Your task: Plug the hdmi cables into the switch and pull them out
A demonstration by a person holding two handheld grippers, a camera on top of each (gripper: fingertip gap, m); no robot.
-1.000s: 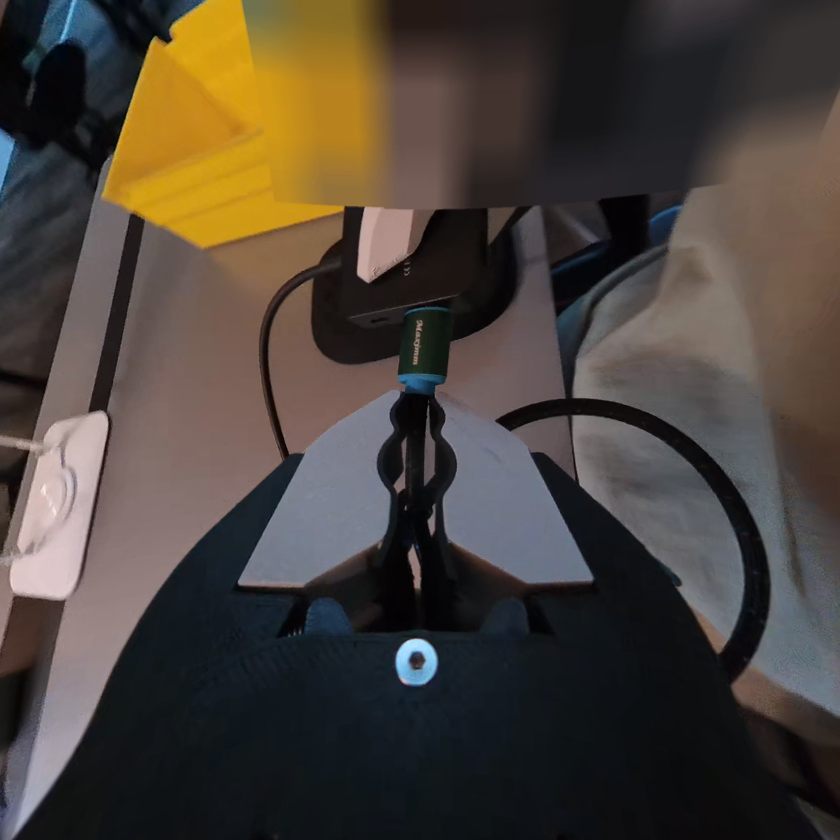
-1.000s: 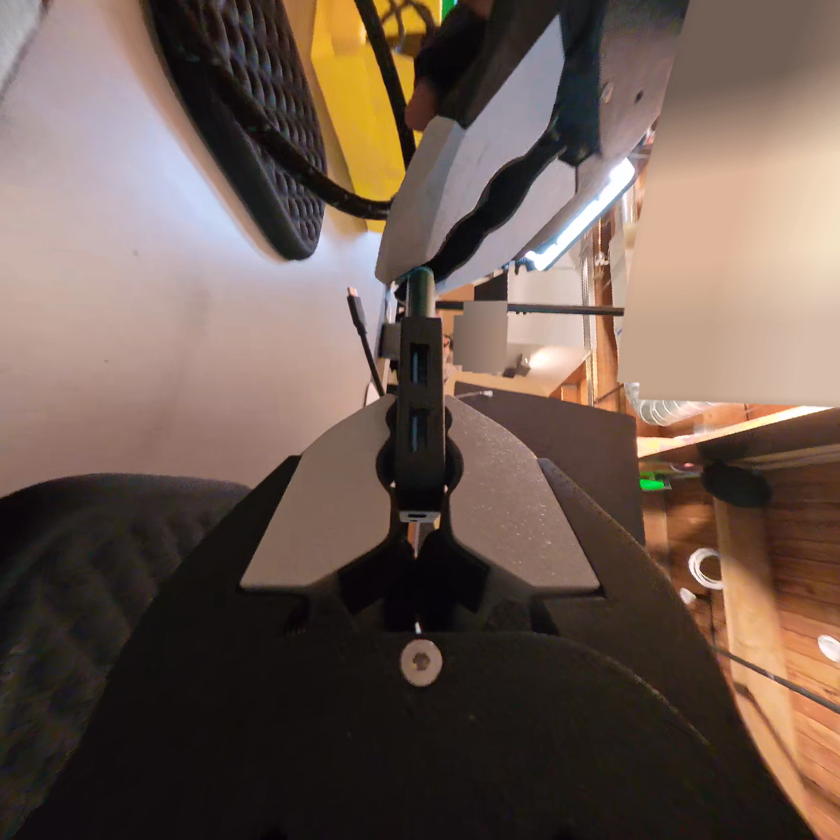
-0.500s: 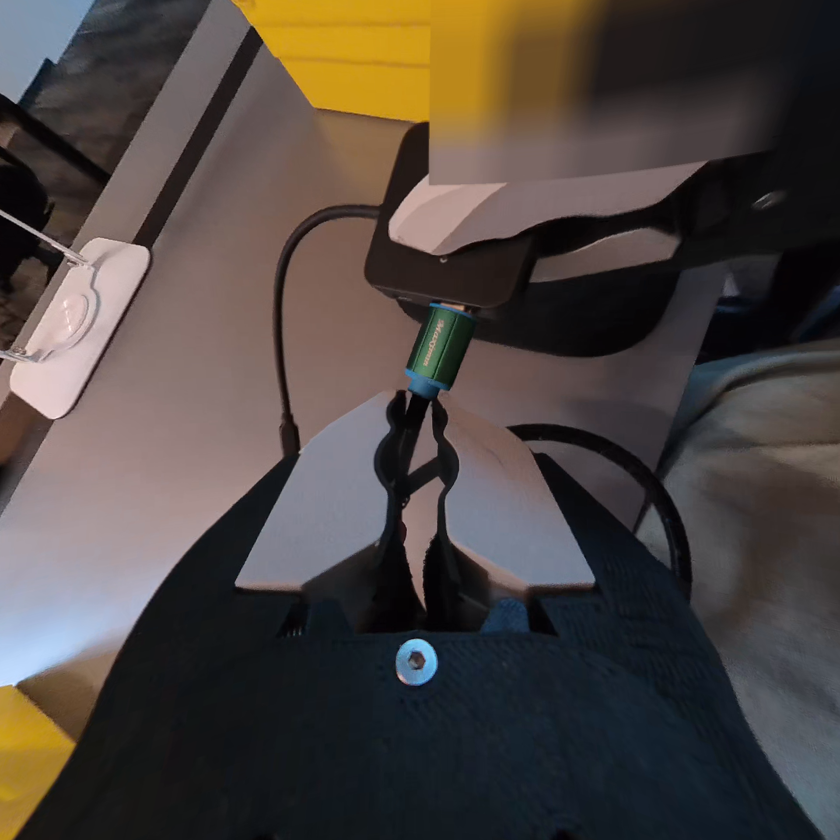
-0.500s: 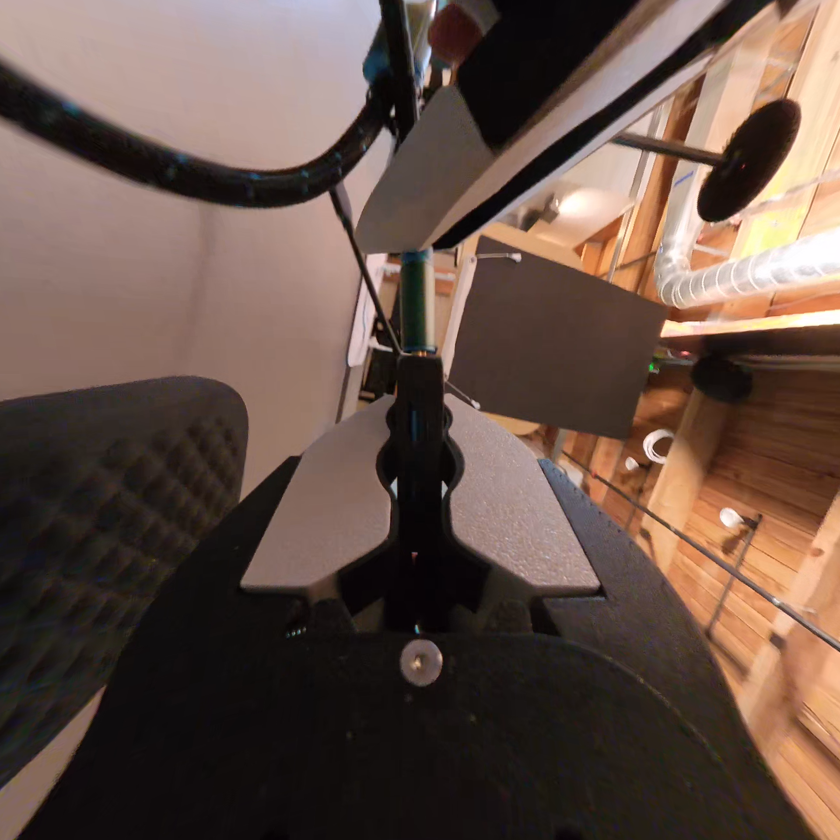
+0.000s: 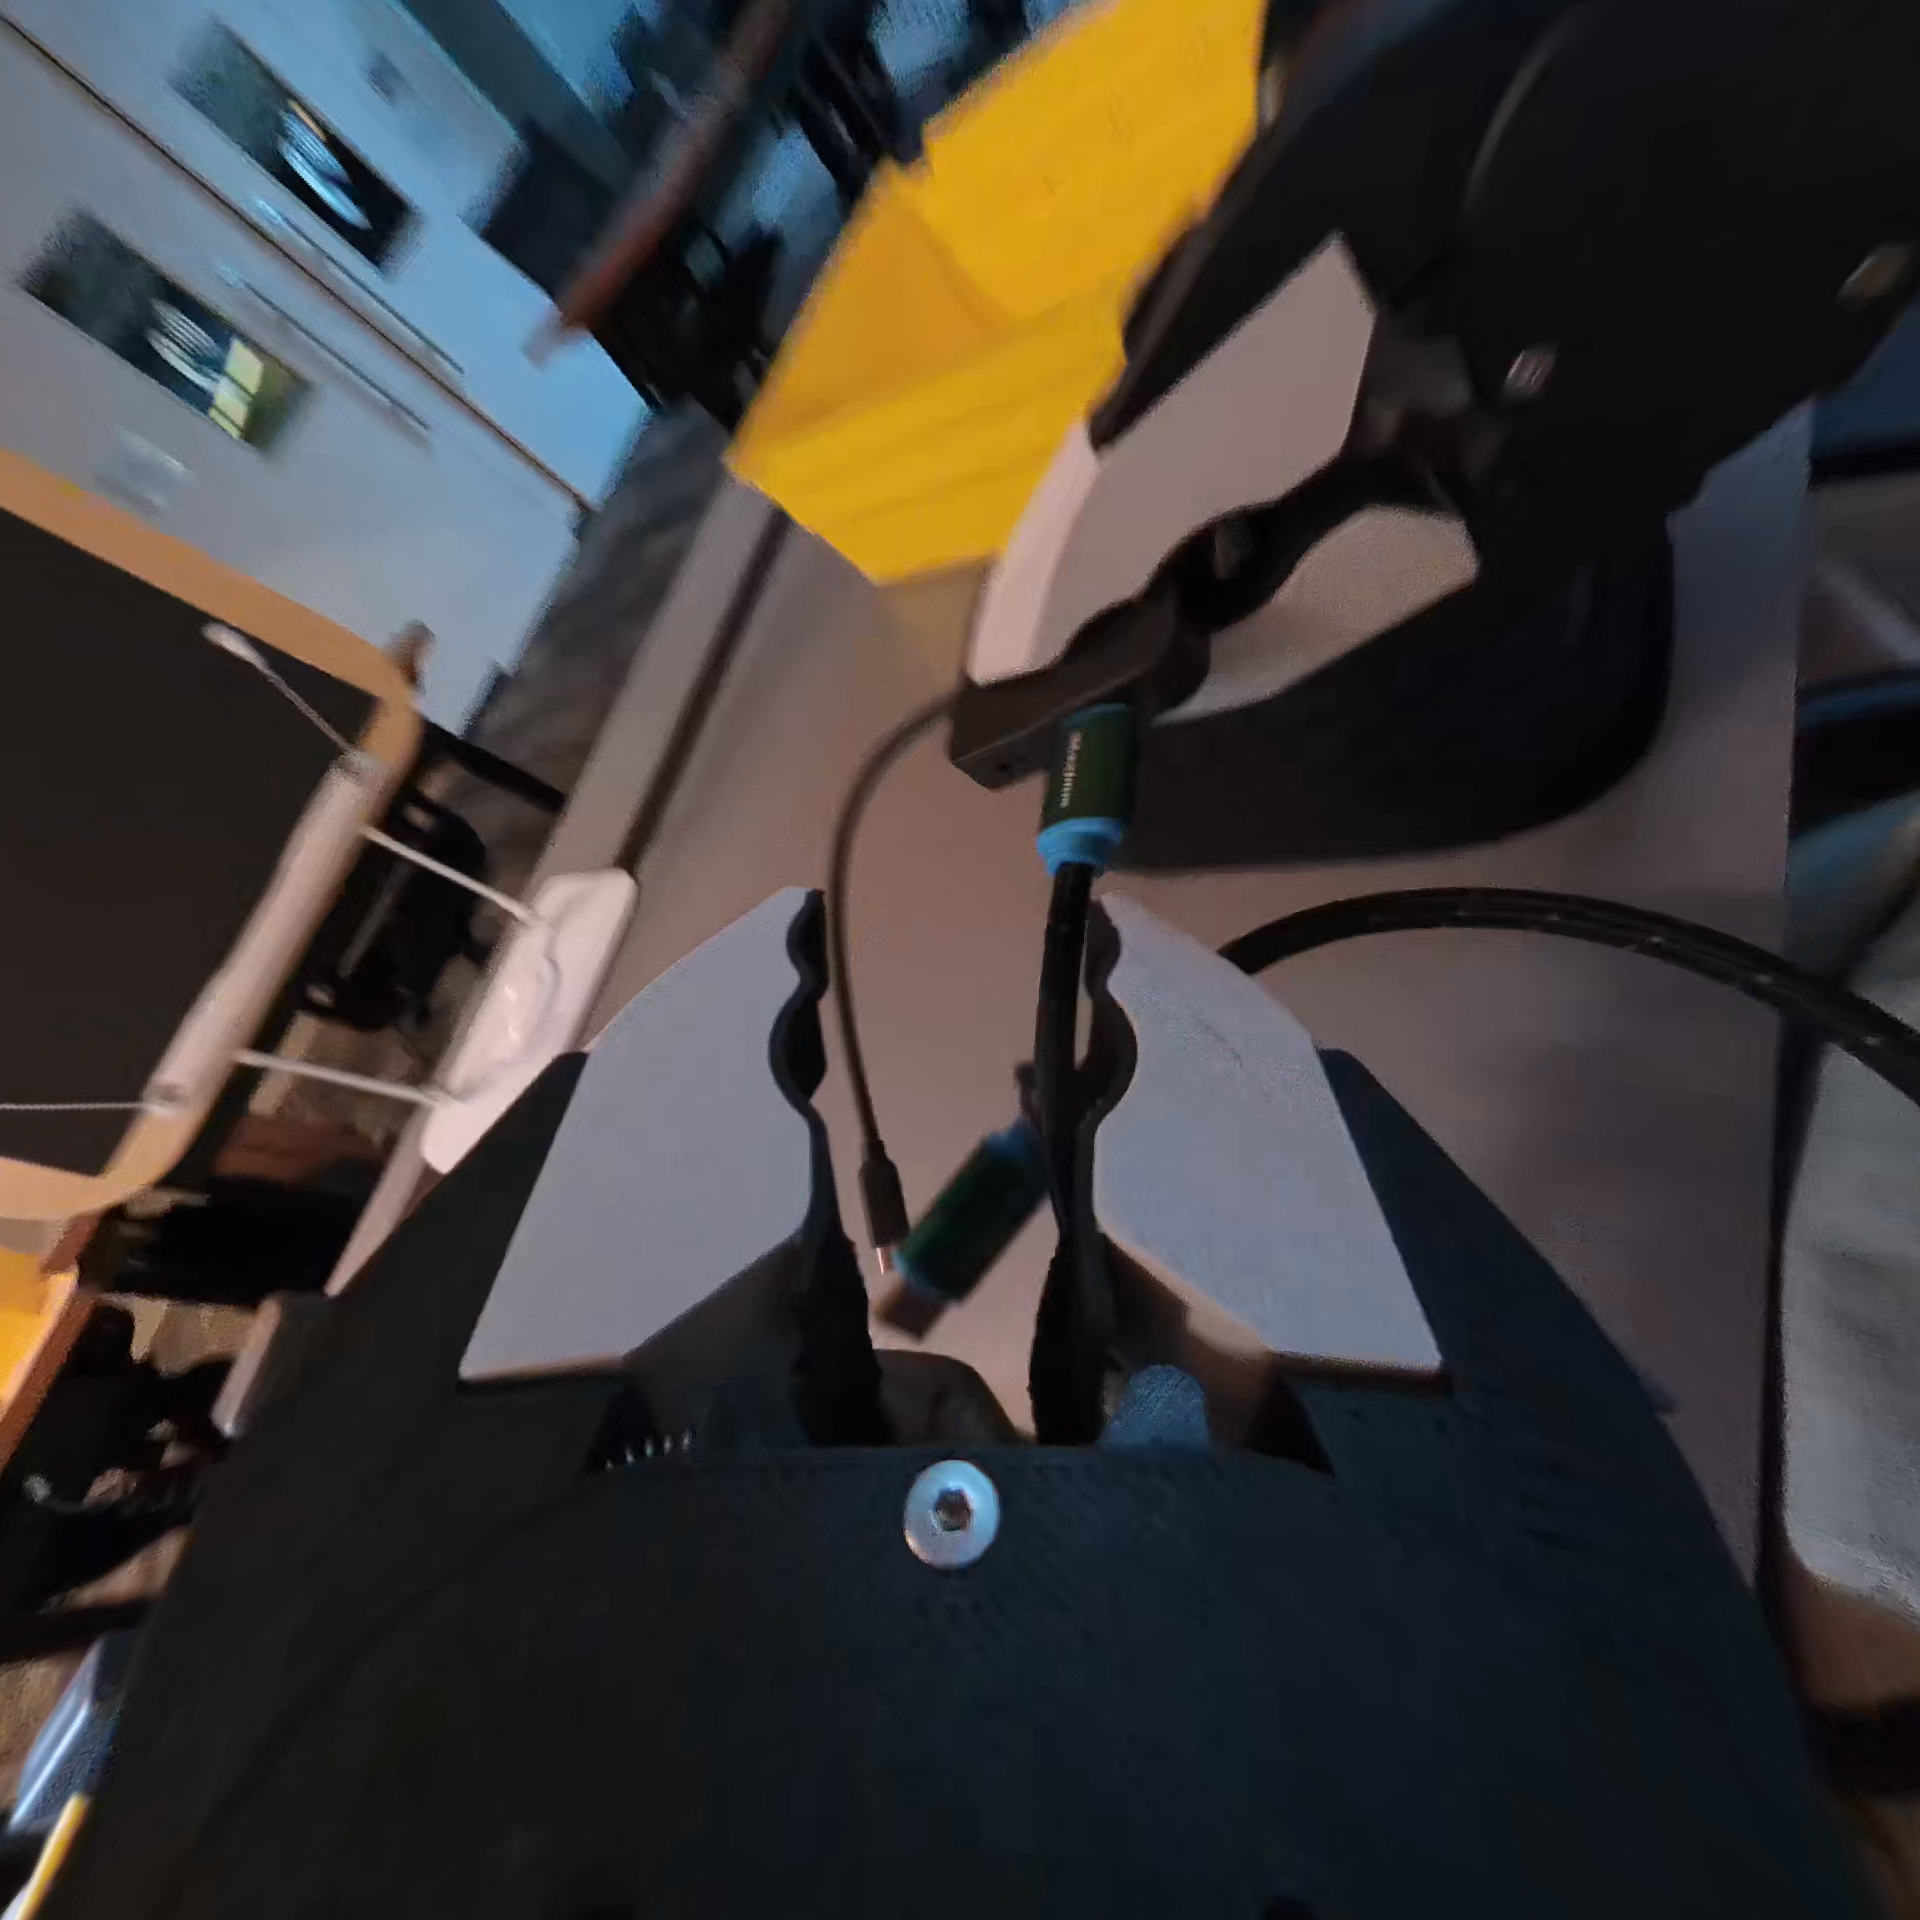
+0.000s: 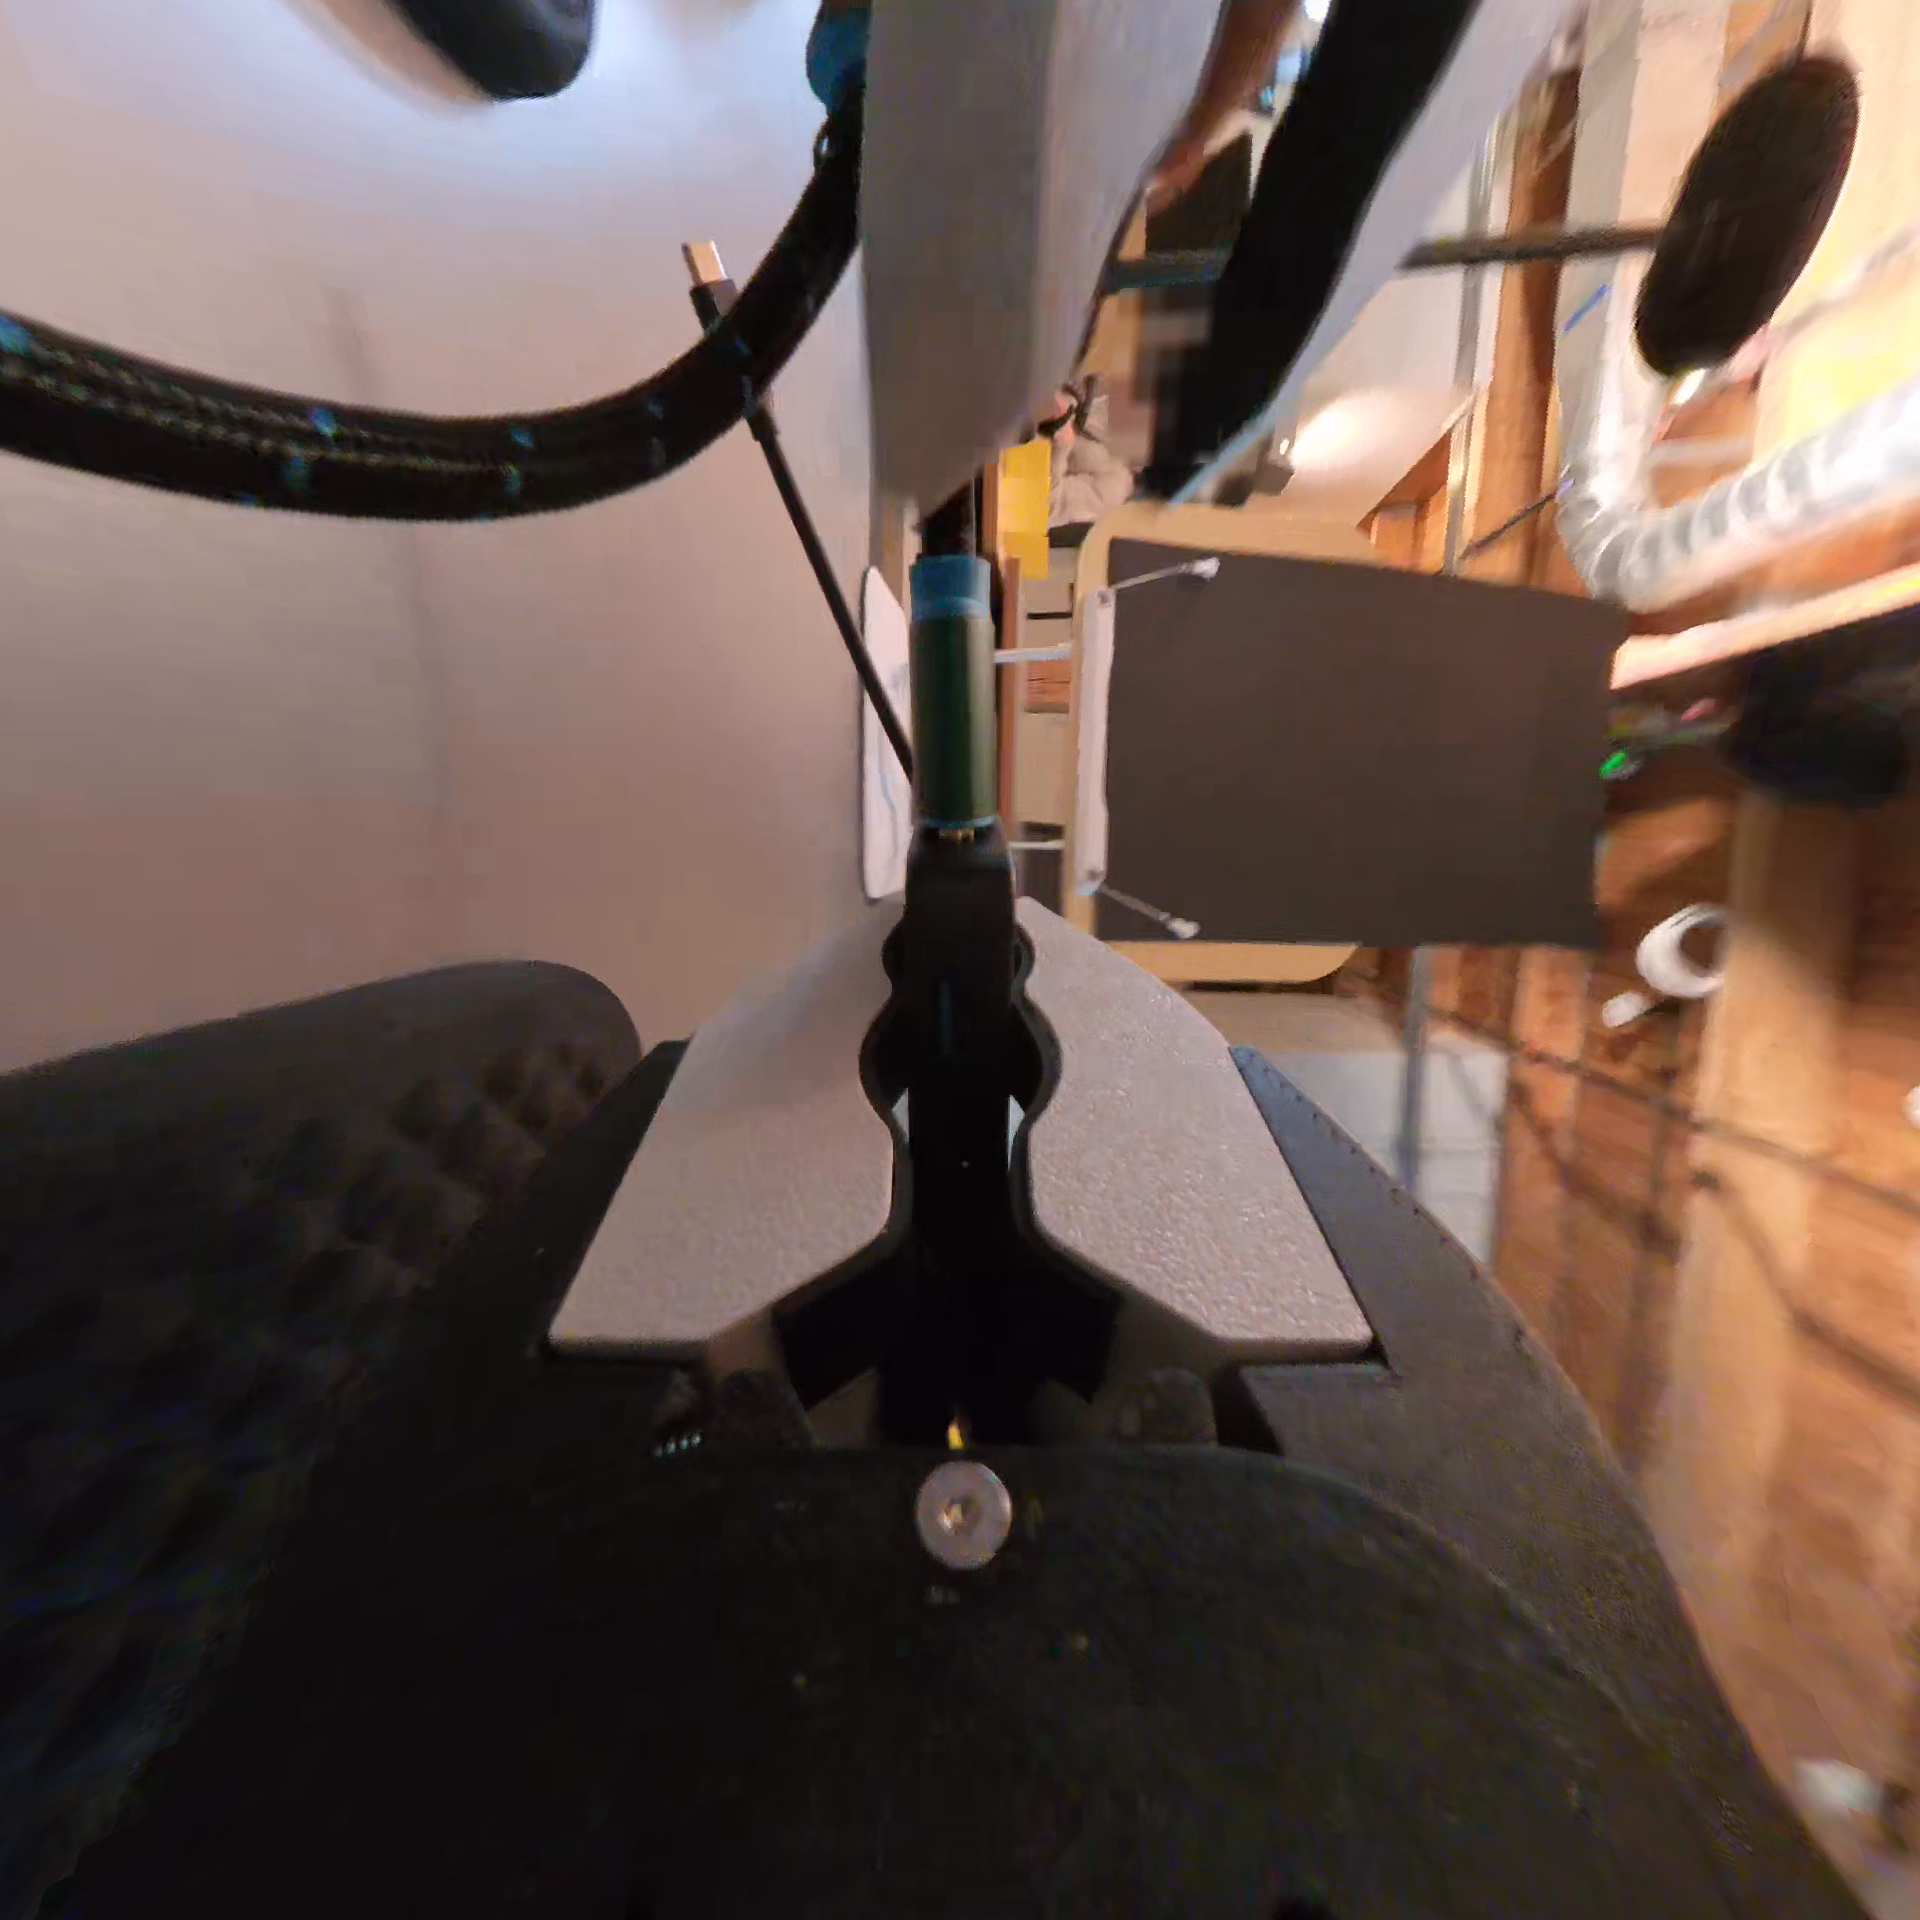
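In the left wrist view my left gripper (image 5: 956, 920) is open. The black braided HDMI cable (image 5: 1065, 997) runs along the inner side of its right finger, not clamped. The cable's green plug (image 5: 1086, 774) sits in the black switch (image 5: 1013, 727), which my right gripper (image 5: 1153, 582) holds above the table. A second green plug (image 5: 966, 1226) lies on the table between my fingers. In the right wrist view my right gripper (image 6: 956, 966) is shut on the switch (image 6: 956, 914), with the green plug (image 6: 951, 707) in its far end.
A thin black cable with a small metal end (image 5: 883, 1210) hangs from the switch onto the grey table (image 5: 727, 831). A black mat (image 5: 1455, 748) lies behind the switch. Yellow bins (image 5: 966, 343) stand at the back. A white fitting (image 5: 540, 997) sits at the table's left edge.
My left gripper has opened and let go of the HDMI cable. The plug stays in the switch. Both views have tilted and shifted.
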